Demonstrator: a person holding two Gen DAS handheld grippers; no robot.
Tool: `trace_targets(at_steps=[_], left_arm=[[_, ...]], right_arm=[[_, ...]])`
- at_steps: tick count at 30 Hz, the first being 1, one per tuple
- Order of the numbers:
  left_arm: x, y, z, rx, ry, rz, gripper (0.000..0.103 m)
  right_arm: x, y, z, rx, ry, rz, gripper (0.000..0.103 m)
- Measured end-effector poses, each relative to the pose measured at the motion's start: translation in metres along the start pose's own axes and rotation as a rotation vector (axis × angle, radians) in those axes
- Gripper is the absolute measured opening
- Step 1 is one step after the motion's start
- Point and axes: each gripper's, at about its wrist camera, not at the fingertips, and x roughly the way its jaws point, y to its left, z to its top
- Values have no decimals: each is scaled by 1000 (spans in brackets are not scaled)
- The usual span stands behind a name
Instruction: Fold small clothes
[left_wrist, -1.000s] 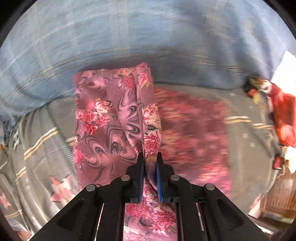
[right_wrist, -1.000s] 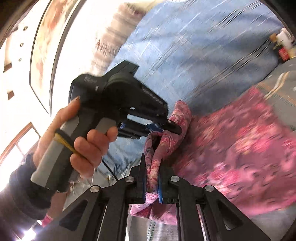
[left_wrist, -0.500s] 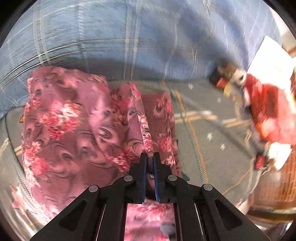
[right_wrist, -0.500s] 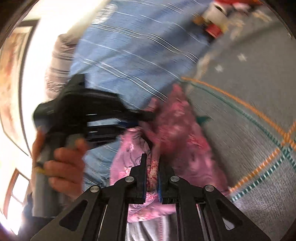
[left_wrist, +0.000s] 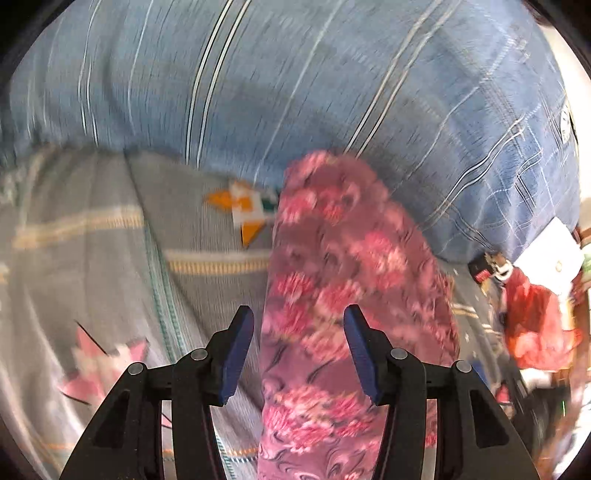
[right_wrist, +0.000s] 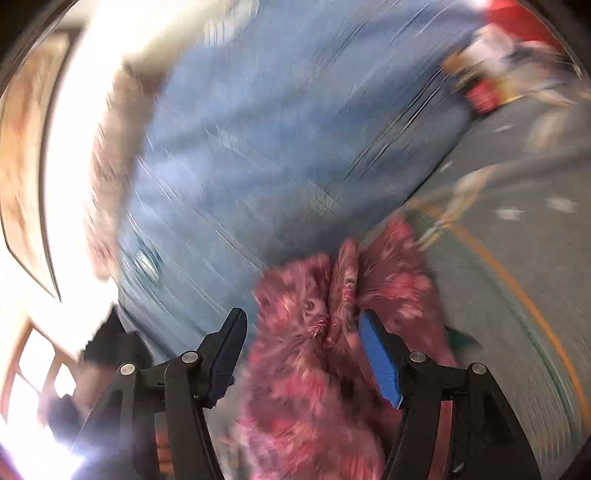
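One pink floral garment is seen in both views, lying bunched on a grey patterned bedsheet in front of a large blue checked cloth.

In the left wrist view the garment is shown as a long folded strip running from the near edge toward the blue cloth, with a small orange, white and green motif printed on the sheet just to its left. A red item and a white card are seen only at the far right, blurred. The left gripper has just been opened; its two blue pads are held apart, with the strip between them but not pinched.

In the right wrist view a raised crease is shown in the middle of the garment, and bright windows at the left. The right gripper has likewise just been opened; the cloth lies between its two released fingers, the right pad just beside the fabric. Heavy motion blur covers this view.
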Motion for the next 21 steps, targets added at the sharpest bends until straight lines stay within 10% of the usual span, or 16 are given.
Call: trace_targets(at_steps=[5, 7, 14, 19, 21], left_arm=[[28, 22, -3, -25, 45, -91, 50], [30, 24, -1, -34, 41, -115, 49], [10, 9, -1, 18, -80, -96, 53], [56, -5, -15, 83, -1, 36, 54], [53, -6, -20, 112, -36, 50, 54]], right_arm=[[84, 14, 11, -162, 228, -89, 58], [95, 35, 6, -334, 245, -172, 8], [39, 39, 35, -321, 15, -89, 5], [59, -27, 34, -176, 103, -294, 5], [47, -40, 32, -115, 116, -242, 11]])
